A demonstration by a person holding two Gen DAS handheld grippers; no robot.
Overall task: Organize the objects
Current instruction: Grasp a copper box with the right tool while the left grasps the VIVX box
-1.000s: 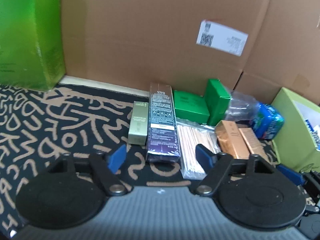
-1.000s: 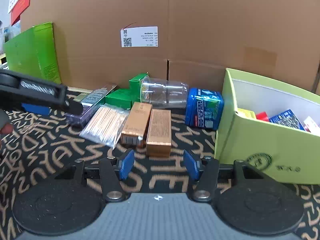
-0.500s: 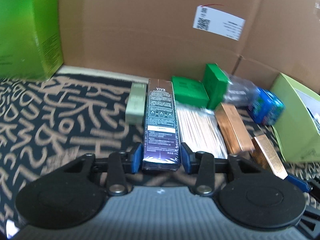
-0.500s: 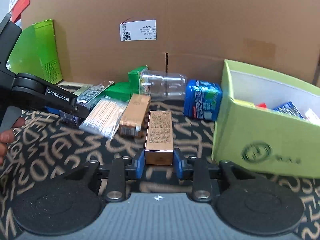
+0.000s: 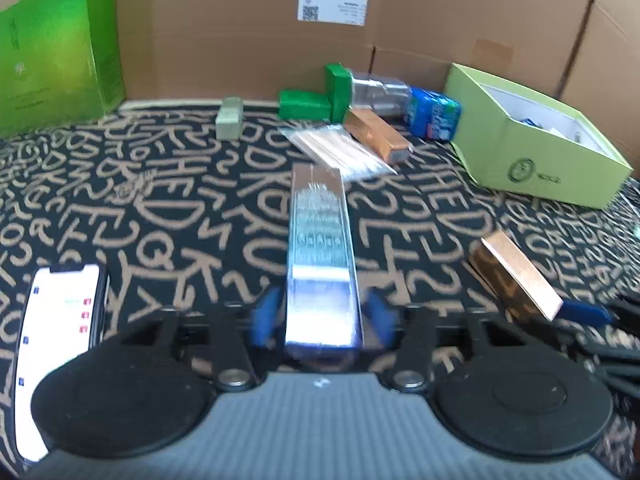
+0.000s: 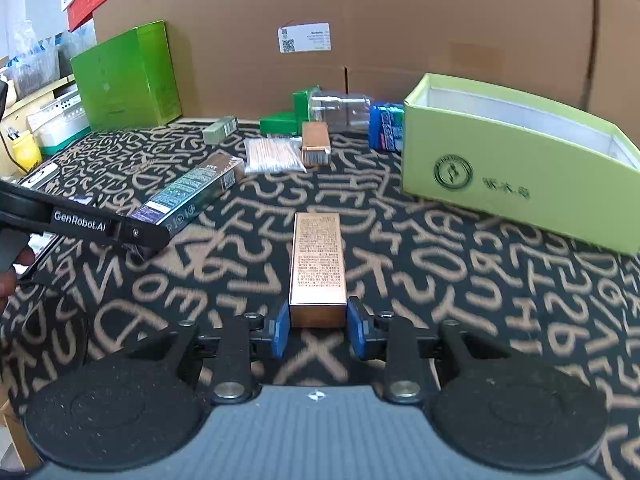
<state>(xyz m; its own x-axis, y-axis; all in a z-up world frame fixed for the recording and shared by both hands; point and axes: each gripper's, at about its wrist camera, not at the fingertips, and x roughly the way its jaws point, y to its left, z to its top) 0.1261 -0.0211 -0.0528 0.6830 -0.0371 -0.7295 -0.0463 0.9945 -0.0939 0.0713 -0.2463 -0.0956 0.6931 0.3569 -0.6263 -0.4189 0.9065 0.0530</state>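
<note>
Green boxes (image 5: 305, 105): two; copper boxes (image 6: 318, 264): two.

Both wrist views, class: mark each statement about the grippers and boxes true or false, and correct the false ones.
1. The left gripper holds a long dark box. True.
2. The right gripper is open and holds nothing. False: it is shut on a copper box.
3. The light green bin stands right of the copper box in the right wrist view. True.
4. The toothpick packet lies inside the bin. False: it lies on the patterned cloth.
</note>
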